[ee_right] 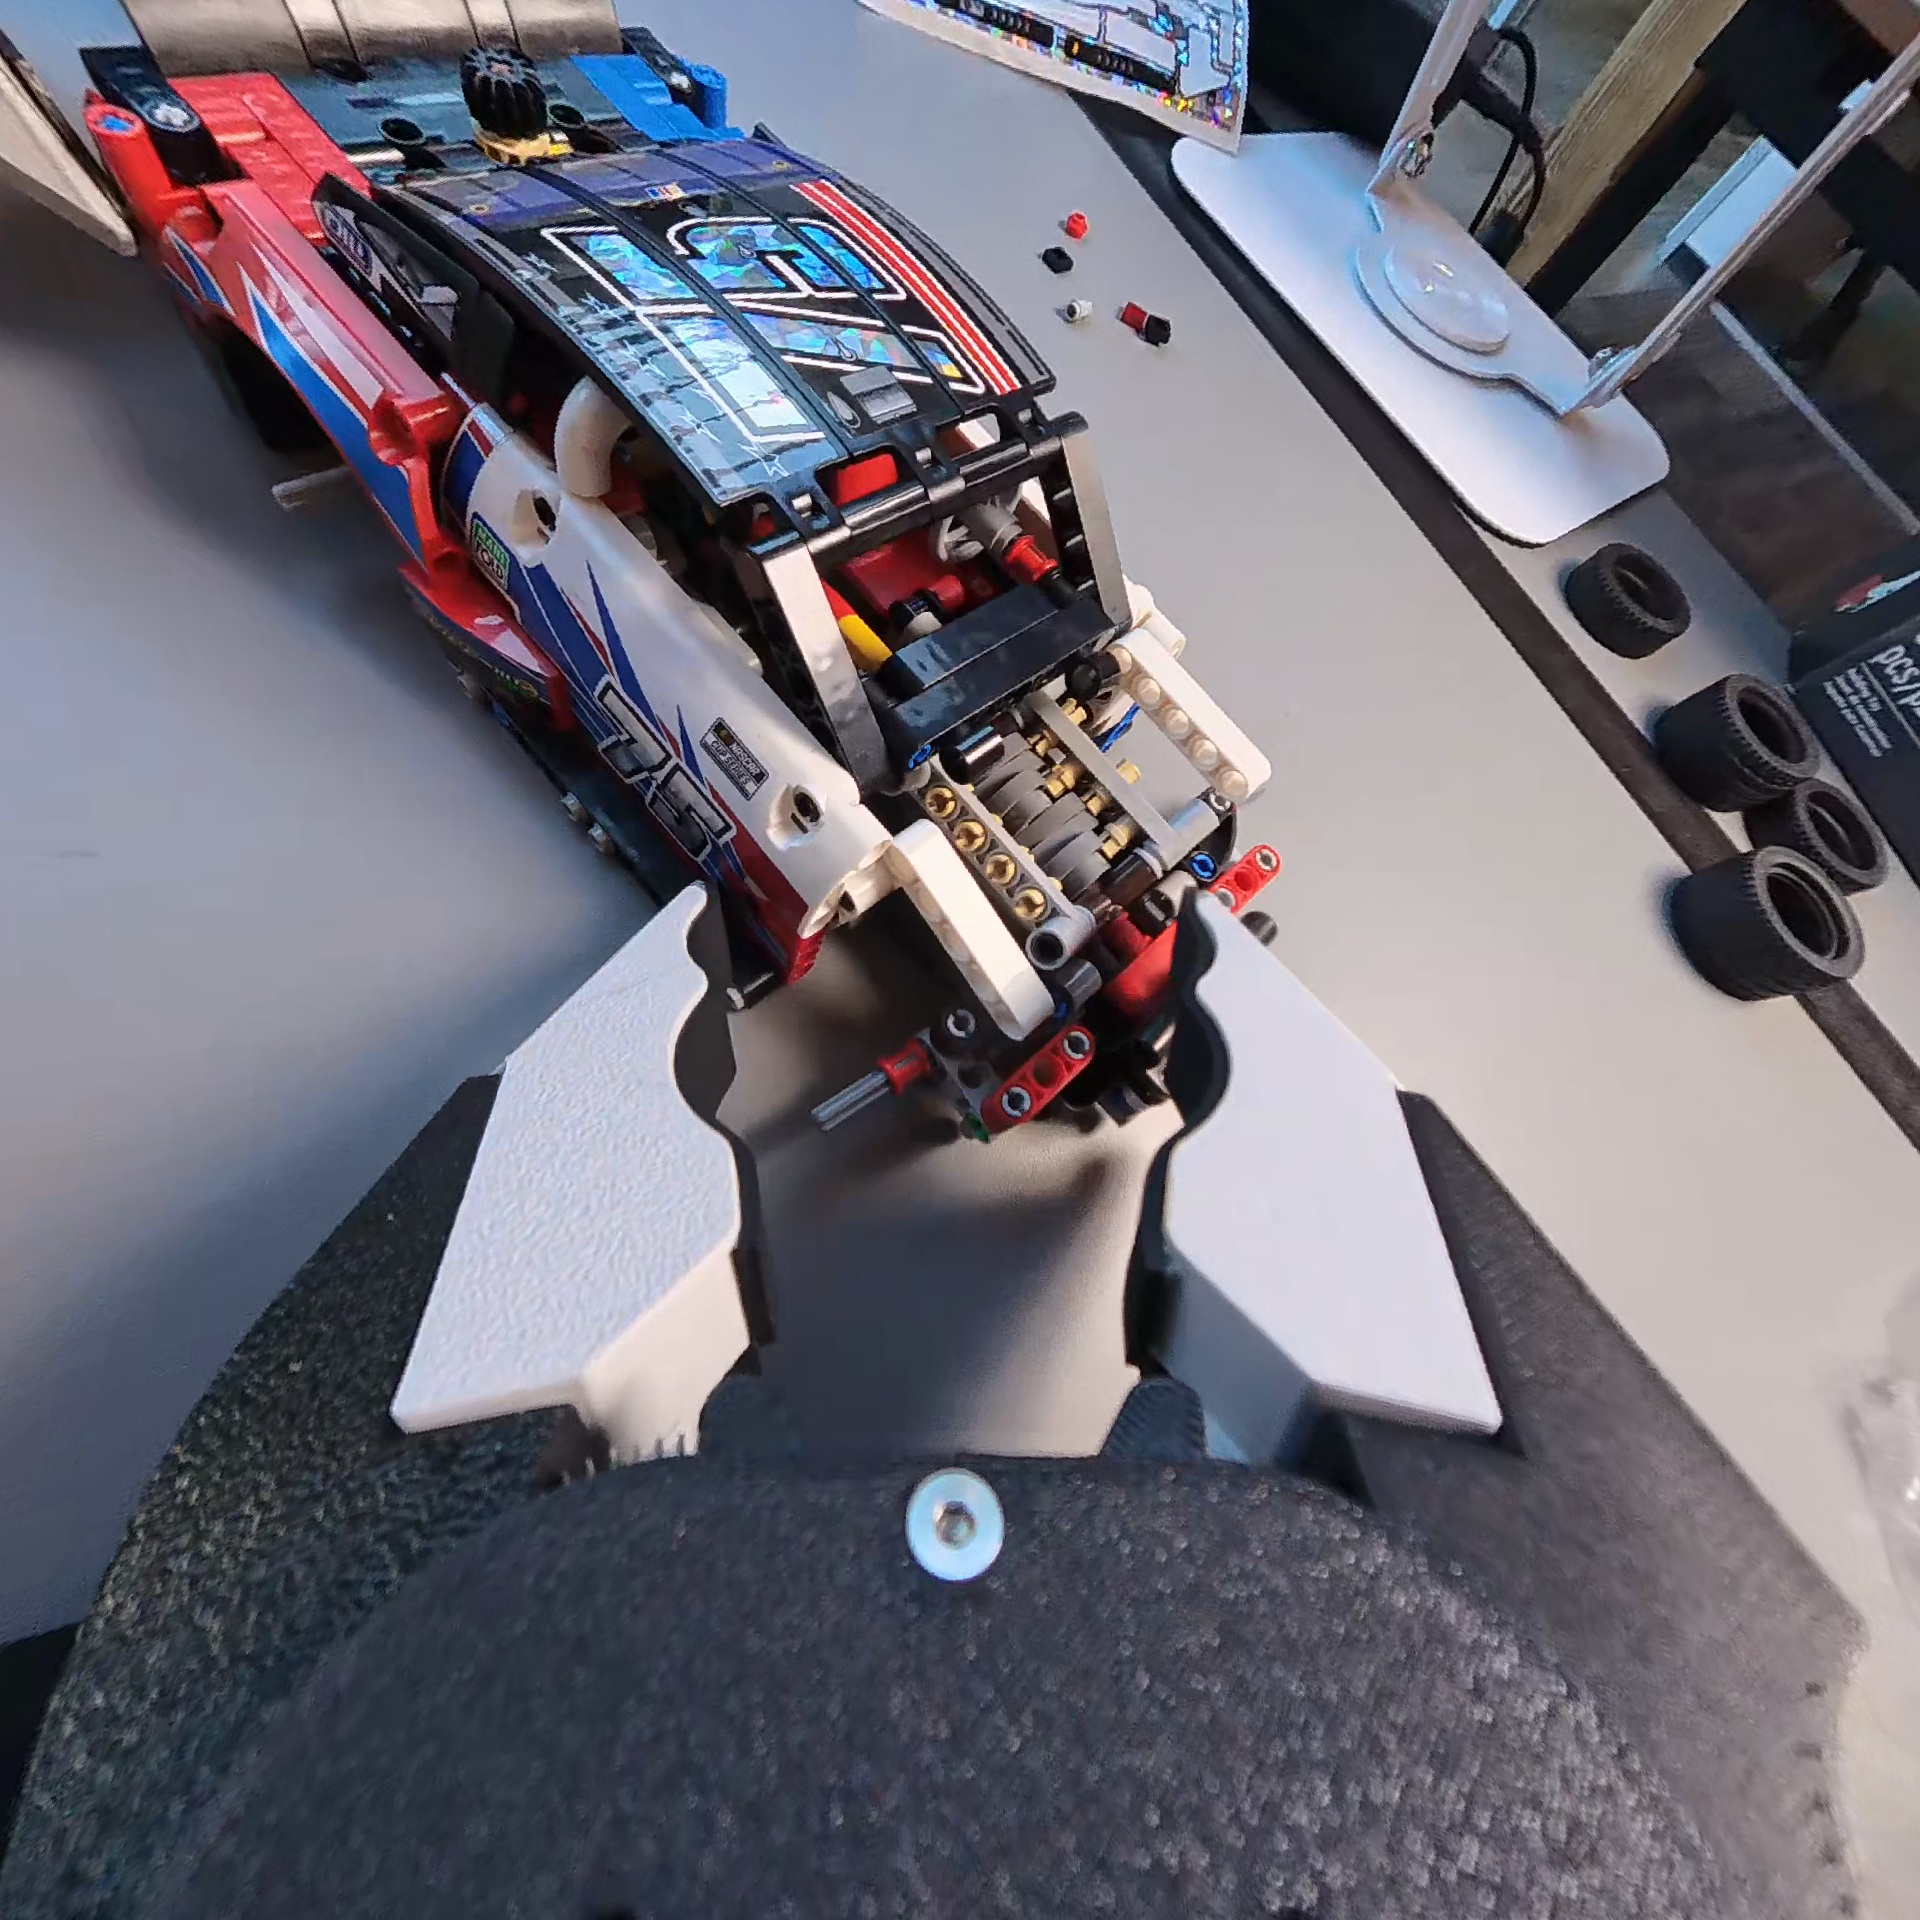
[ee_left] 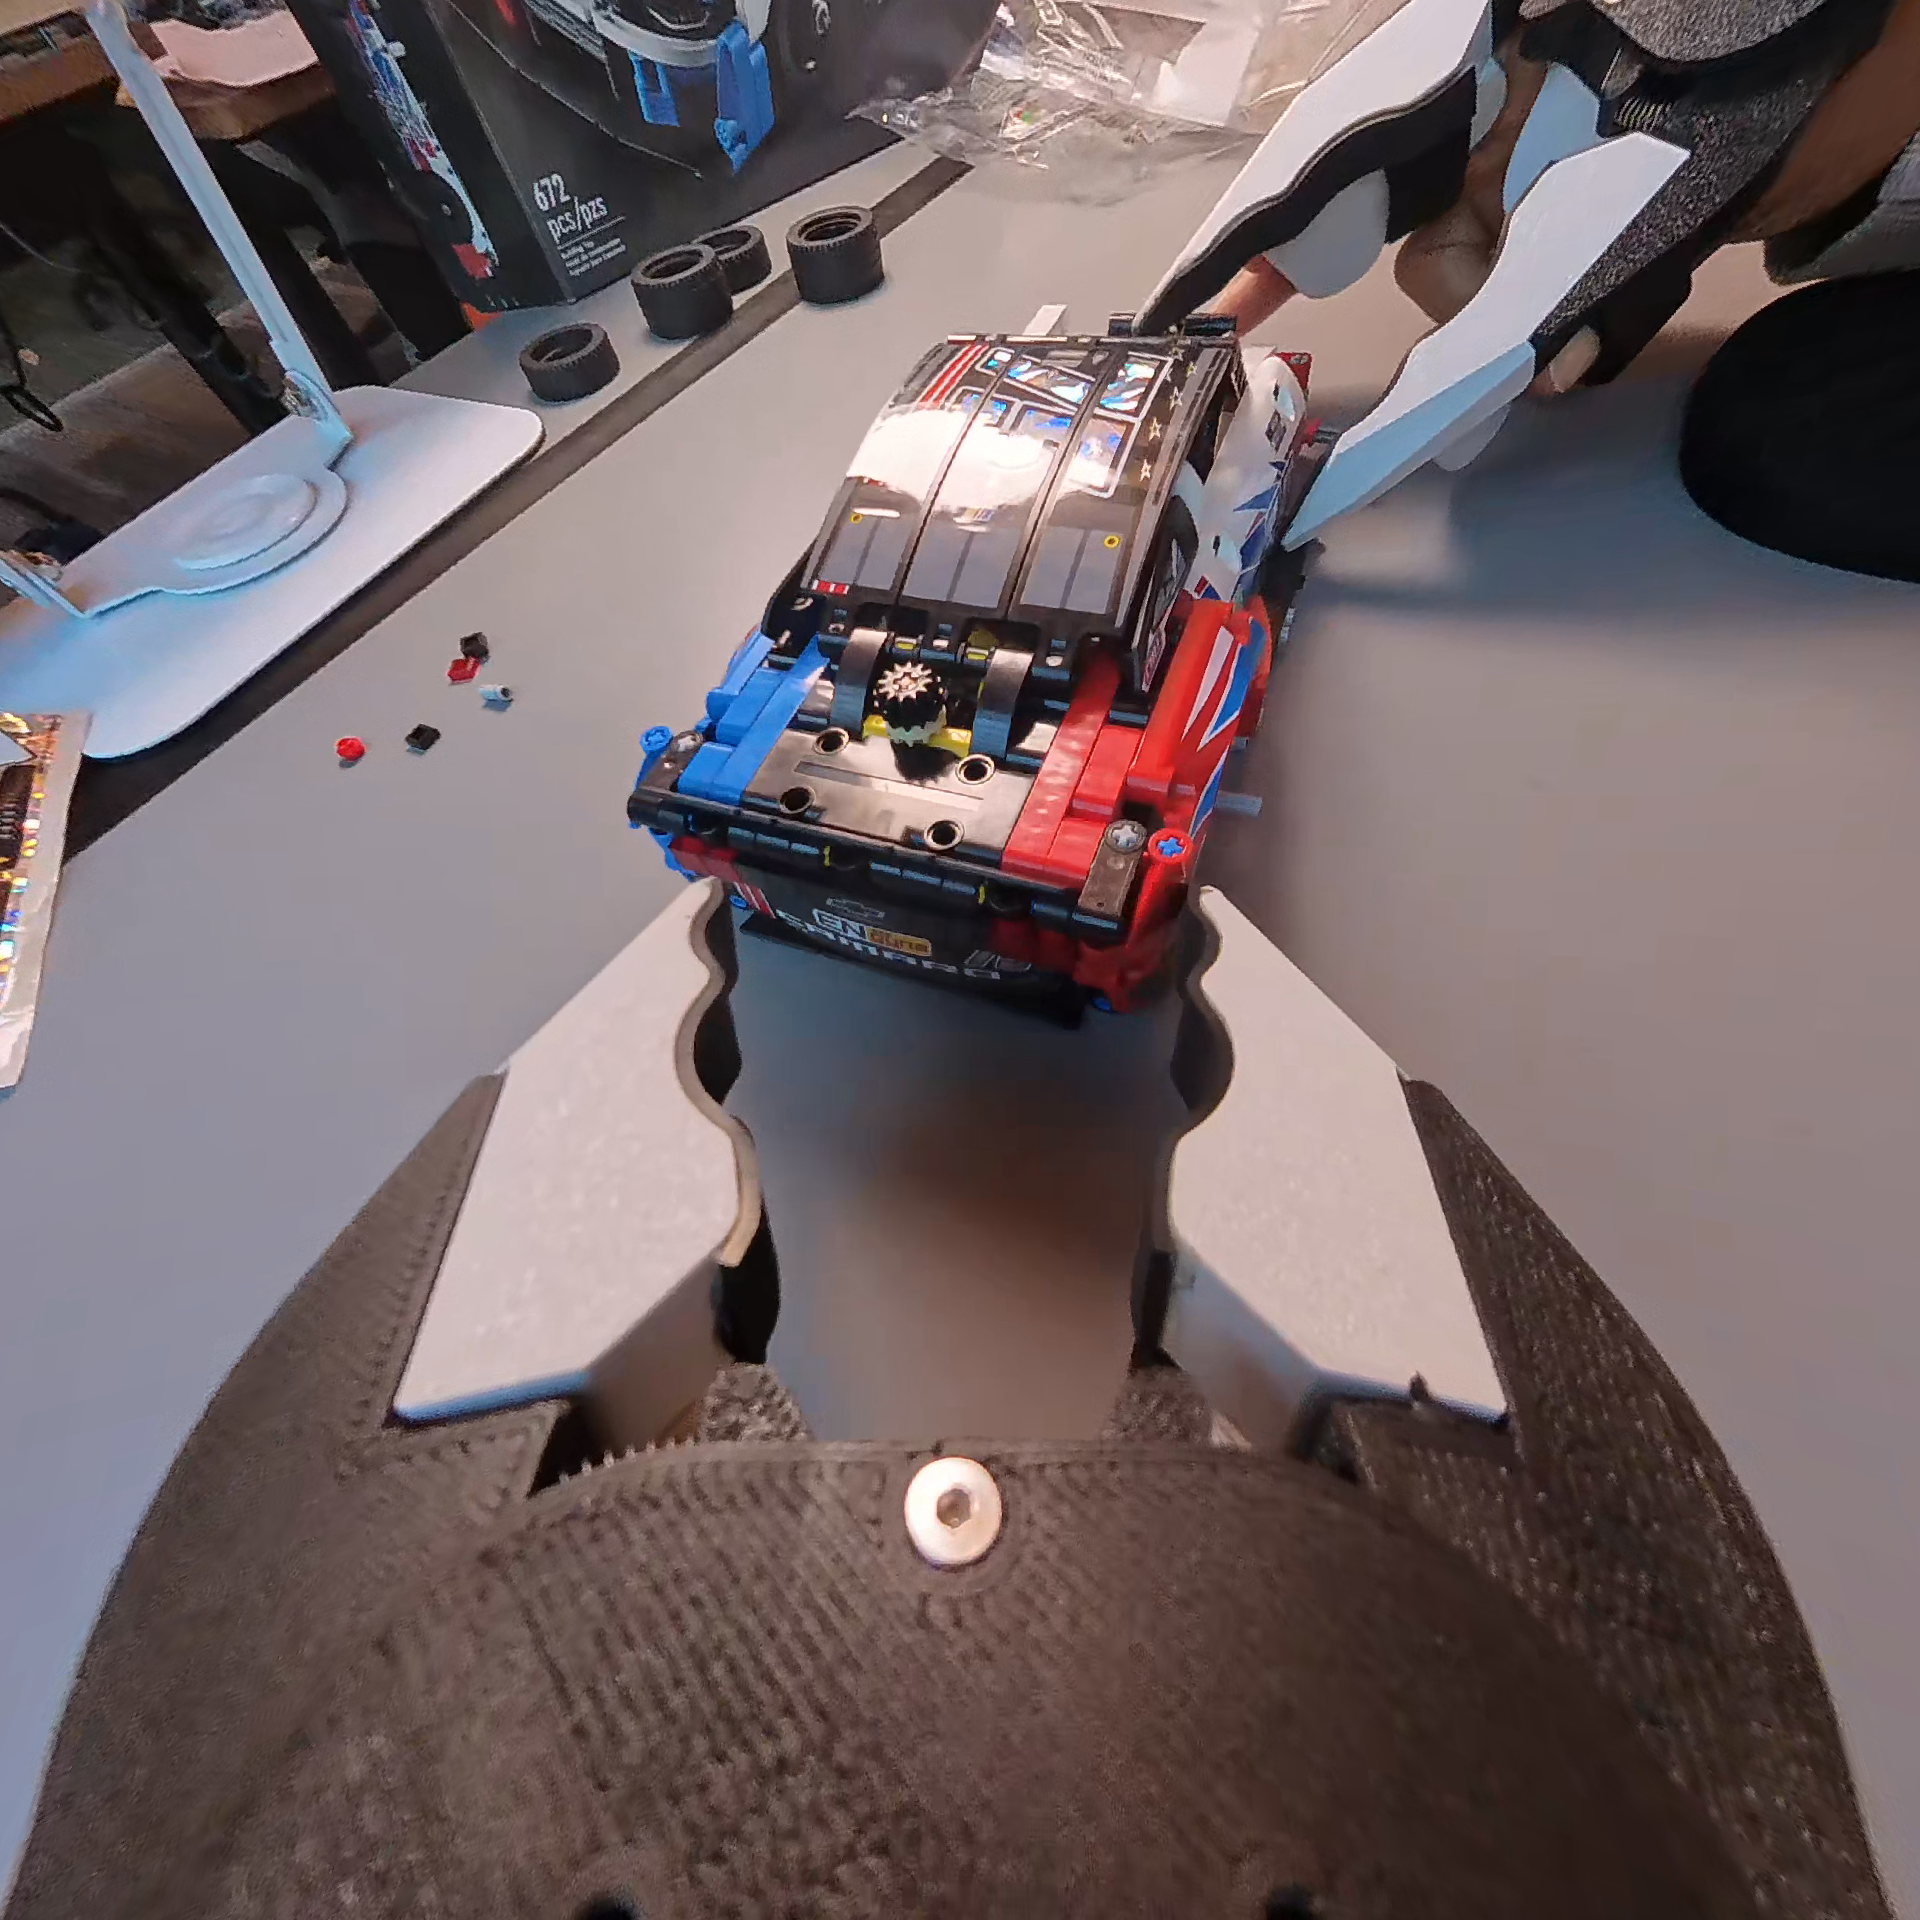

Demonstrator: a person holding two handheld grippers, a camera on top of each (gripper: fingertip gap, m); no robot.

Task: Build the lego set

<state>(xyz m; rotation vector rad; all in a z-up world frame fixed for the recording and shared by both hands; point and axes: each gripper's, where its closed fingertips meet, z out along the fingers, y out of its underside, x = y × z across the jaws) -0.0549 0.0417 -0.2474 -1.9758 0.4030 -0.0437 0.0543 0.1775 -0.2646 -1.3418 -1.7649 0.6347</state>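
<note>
Lengthwise, car (ee_left: 997, 665) between both open tools

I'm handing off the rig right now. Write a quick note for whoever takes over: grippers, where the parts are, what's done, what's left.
Left gripper: open, empty, its fingers either side of the car's red-and-blue end.
Right gripper: open, empty, at the car's opposite end, where the gears are exposed.
The car sits on the grey table; body and roof are on, no wheels are fitted.
Four tyres lie loose beside the box.
A few small loose pieces lie near the lamp base; a sticker sheet lies past it.
Left: close up the open end and fit the wheels.
</note>
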